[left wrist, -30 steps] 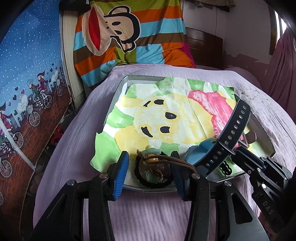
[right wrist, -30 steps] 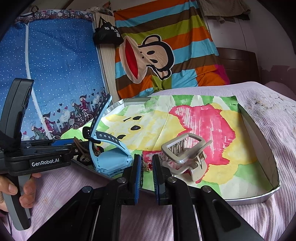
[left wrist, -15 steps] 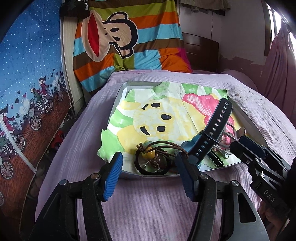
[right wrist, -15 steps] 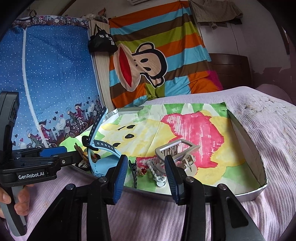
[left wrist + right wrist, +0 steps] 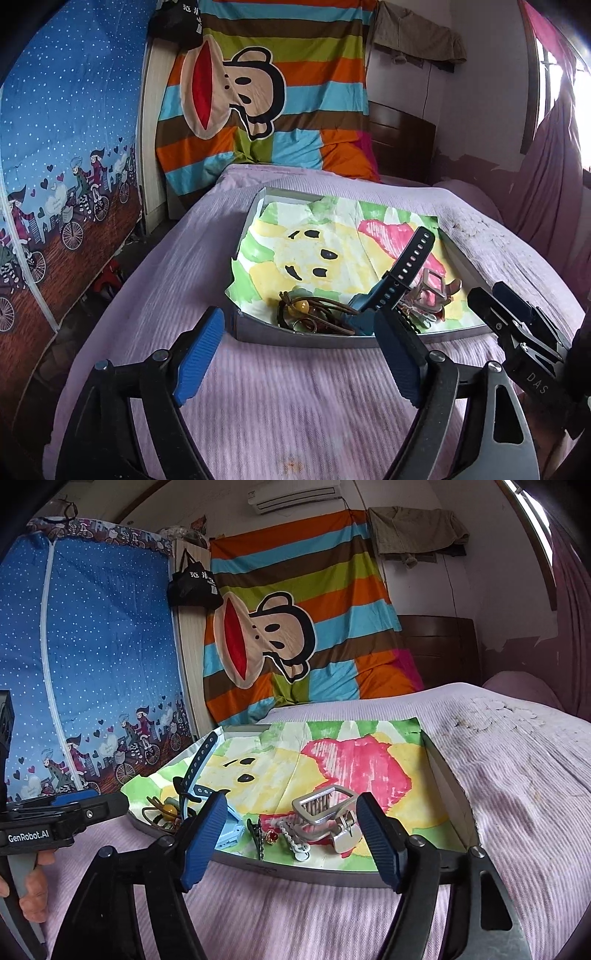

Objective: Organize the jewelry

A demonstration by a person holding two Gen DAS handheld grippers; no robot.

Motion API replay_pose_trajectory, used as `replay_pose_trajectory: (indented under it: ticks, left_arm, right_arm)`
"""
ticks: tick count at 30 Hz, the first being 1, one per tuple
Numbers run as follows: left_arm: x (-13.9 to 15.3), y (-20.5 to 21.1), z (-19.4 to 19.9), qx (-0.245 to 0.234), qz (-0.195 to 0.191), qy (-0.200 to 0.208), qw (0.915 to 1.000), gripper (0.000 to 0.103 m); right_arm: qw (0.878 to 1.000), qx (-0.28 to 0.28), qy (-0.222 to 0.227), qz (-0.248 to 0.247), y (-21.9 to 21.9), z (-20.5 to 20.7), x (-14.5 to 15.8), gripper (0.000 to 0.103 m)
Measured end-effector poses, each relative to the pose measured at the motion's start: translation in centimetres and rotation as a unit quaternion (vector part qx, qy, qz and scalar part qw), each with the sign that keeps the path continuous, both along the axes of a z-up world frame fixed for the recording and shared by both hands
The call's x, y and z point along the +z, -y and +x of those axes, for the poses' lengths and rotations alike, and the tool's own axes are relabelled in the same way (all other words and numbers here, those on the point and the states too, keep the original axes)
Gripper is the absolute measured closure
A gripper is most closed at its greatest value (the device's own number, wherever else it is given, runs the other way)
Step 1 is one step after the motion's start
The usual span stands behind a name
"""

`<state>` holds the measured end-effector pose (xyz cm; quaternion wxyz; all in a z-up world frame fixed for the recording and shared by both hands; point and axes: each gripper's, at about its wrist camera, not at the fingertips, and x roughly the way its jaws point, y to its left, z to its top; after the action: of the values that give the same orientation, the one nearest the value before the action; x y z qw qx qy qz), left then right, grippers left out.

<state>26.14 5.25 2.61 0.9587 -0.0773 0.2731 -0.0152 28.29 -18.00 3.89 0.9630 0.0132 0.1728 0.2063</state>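
Both the left claw [image 5: 299,354] and right claw [image 5: 291,838] gape wide, holding nothing, above the lilac-covered bed [image 5: 295,406] before the jewelry tray [image 5: 332,875].

Watch [image 5: 373,299] body (blue) hidden behind finger [image 5: 397,354].

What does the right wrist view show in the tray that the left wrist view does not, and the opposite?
Only the right wrist view shows clearly the small red ring, the black hair clip and the white bead chain near the tray's front edge.

Only the left wrist view shows the metal ring below the amber bead.

Both show the metal tray, the blue watch, the brown cord with amber bead and the grey claw clip. Both grippers, left and right, are open.
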Motion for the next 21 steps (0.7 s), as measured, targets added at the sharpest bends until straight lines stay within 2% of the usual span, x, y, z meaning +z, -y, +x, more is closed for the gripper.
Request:
replay_pose_trajectory:
  ticks: [3, 7, 9, 21]
  left_arm:
    - [0.8, -0.1, -0.9, 0.003, -0.005, 0.015, 0.9999, 0.019]
    - [1.6, -0.1, -2.2, 0.018, -0.003, 0.035, 0.9992, 0.01]
    - [1.9, -0.2, -2.8, 0.024, -0.003, 0.044, 0.9987, 0.009]
    - [4.4, -1.0, -7.4, 0.048, -0.014, 0.102, 0.9936, 0.004]
  right_arm:
    - [1.0, -0.011, 0.01, 0.002, 0.3, -0.7, 0.6, 0.019]
    - [1.0, -0.016, 0.02, 0.015, 0.9, -1.7, 1.5, 0.004]
    - [0.999, -0.02, 0.026, 0.015, 1.1, -2.2, 1.9, 0.0]
    - [0.998, -0.025, 0.058, 0.013, 1.4, -5.5, 4.2, 0.0]
